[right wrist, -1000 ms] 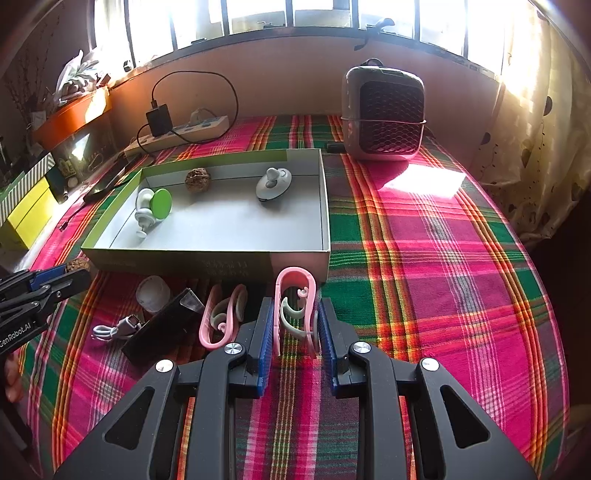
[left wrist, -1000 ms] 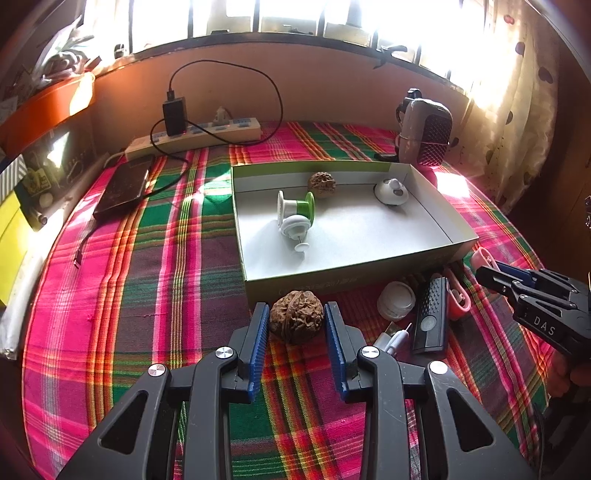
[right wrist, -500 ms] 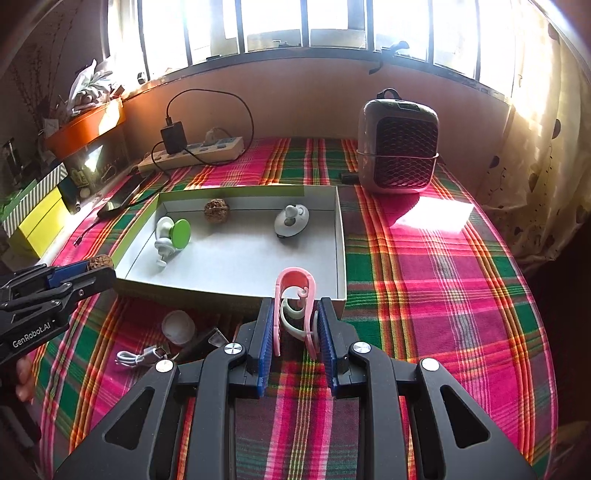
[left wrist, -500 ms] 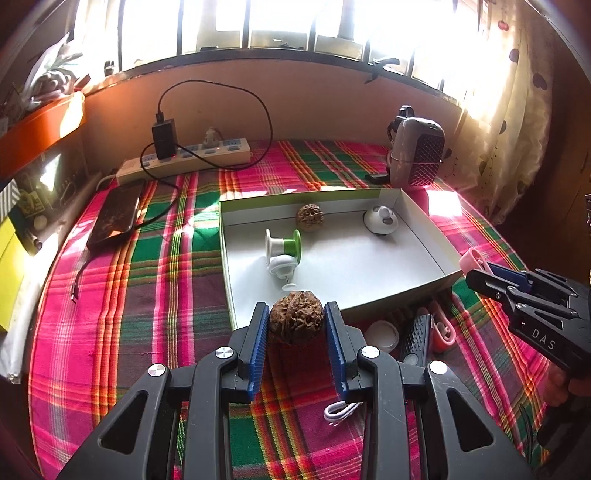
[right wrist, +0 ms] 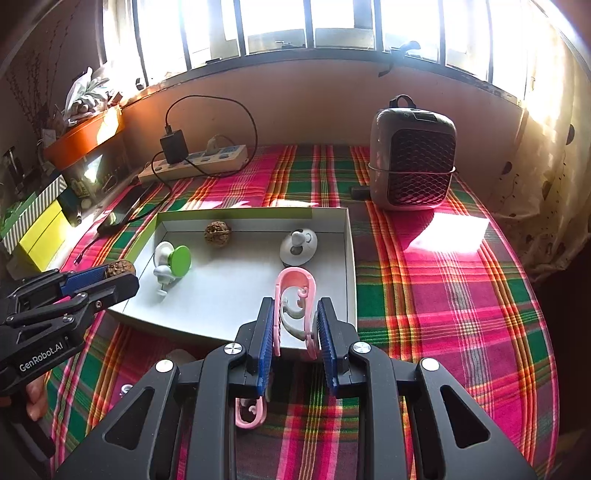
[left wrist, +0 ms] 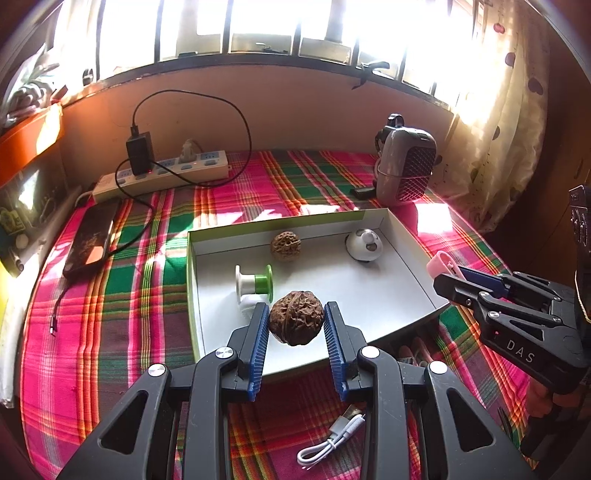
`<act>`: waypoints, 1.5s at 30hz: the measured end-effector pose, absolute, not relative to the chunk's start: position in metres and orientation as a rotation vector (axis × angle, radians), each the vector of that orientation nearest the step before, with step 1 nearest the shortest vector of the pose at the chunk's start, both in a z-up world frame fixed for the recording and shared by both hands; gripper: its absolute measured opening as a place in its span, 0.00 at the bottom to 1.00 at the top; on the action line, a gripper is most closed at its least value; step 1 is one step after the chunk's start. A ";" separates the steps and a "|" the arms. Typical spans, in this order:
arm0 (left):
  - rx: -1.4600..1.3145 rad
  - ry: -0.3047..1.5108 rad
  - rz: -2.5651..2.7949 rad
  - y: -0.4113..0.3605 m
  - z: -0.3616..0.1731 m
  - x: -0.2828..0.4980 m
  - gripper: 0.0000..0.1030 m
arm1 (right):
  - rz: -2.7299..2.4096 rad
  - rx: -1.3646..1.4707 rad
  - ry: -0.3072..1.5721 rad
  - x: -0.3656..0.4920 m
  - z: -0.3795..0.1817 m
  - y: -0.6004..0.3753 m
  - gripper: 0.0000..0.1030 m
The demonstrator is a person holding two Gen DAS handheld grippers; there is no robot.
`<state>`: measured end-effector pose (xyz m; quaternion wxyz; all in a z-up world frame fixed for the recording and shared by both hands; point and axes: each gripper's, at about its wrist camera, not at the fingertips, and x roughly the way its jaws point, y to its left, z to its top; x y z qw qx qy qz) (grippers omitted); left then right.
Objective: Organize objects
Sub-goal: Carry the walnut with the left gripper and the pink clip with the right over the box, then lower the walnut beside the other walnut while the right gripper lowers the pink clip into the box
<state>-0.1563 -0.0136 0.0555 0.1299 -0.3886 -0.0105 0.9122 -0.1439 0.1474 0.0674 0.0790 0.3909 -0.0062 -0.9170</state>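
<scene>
Tablecloth's white cable [left wrist: 330,439]: left view only.

Left tongs [left wrist: 296,322] clamped on a load, right tongs [right wrist: 295,320] likewise, both angled downward

Probably a home: plaid cloth [right wrist: 443,295], curtain [right wrist: 546,206], barred window [right wrist: 280,26] (power strip [right wrist: 195,164] beneath).

pink, green and orange plaid on the cloth [right wrist: 443,295], white inside the green-edged box [left wrist: 410,243], brown on the walnut [left wrist: 296,323], pink on the clip [right wrist: 295,291], blue on claw pads [left wrist: 258,343].
</scene>
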 end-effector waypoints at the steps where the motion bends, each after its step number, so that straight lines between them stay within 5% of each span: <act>1: -1.134 -0.030 2.647 -0.011 0.055 -0.159 0.27 | -2.742 1.175 -0.024 -0.147 0.067 0.148 0.24; 45: -1.289 0.081 2.538 0.044 0.010 -0.259 0.27 | -2.648 1.309 0.052 -0.212 0.026 0.144 0.24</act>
